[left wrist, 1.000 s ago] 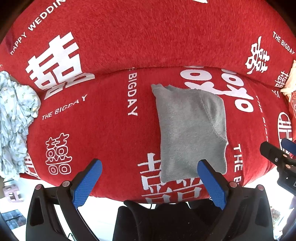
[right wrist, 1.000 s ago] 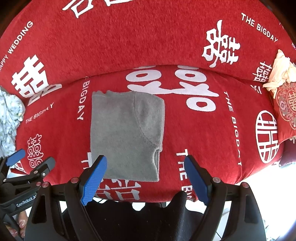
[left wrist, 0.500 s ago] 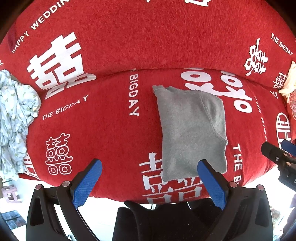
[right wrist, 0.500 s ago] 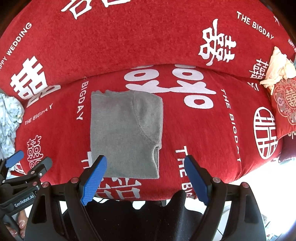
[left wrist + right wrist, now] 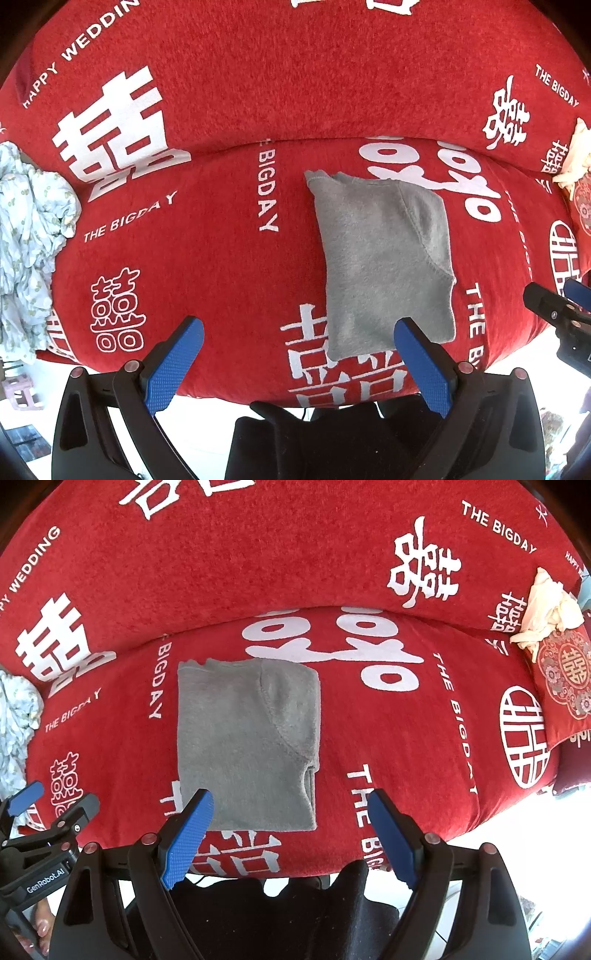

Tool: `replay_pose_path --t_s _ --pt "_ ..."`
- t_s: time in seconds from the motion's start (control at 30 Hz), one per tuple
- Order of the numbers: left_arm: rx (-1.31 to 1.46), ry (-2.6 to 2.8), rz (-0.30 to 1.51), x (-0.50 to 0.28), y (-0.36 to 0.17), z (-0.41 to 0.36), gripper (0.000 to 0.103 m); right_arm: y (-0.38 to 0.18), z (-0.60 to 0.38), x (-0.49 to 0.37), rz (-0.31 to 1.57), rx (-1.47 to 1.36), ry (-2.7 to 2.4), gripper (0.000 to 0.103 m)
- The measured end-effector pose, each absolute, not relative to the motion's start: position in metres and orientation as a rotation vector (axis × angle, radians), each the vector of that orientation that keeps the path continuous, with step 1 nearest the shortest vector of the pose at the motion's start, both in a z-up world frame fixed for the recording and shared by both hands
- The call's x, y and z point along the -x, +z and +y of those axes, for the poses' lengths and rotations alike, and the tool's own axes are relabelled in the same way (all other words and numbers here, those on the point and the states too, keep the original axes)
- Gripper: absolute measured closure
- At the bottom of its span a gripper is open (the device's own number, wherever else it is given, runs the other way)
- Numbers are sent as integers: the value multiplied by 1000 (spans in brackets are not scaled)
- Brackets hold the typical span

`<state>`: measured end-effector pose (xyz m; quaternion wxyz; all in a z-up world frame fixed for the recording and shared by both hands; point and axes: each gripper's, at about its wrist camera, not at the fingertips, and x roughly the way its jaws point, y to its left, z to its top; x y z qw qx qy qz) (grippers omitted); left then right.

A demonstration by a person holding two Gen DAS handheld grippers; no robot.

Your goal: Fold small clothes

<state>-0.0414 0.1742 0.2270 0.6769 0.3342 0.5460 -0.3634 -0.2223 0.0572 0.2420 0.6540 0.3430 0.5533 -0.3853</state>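
Note:
A grey fleece garment (image 5: 384, 258) lies folded into a flat rectangle on the red sofa seat (image 5: 207, 266); it also shows in the right wrist view (image 5: 247, 738). My left gripper (image 5: 295, 339) is open and empty, held back over the seat's front edge, its right finger near the garment's near edge. My right gripper (image 5: 291, 812) is open and empty, its left finger over the garment's near left corner. Each gripper shows at the edge of the other's view: the right gripper (image 5: 561, 310) and the left gripper (image 5: 44, 819).
A crumpled pale blue patterned cloth (image 5: 26, 243) lies at the seat's left end. A cream cloth (image 5: 546, 609) rests on a red embroidered cushion (image 5: 565, 672) at the right end. The sofa back (image 5: 258, 554) rises behind. Bright floor lies below the seat's front edge.
Both grippers drift slightly back and up; the garment and sofa shift a little in view. The garment lies still and both grippers stay open.

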Motion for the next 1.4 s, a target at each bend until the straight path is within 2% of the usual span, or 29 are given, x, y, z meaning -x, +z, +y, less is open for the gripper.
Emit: replay_pose_path --t_s 0.53,1.4 --pt "-768 -823 1192 45 224 176 0 230 53 217 1274 -783 -864 15" --pt "-786 -732 1199 80 232 118 0 223 -1 231 1294 -776 -734 15"
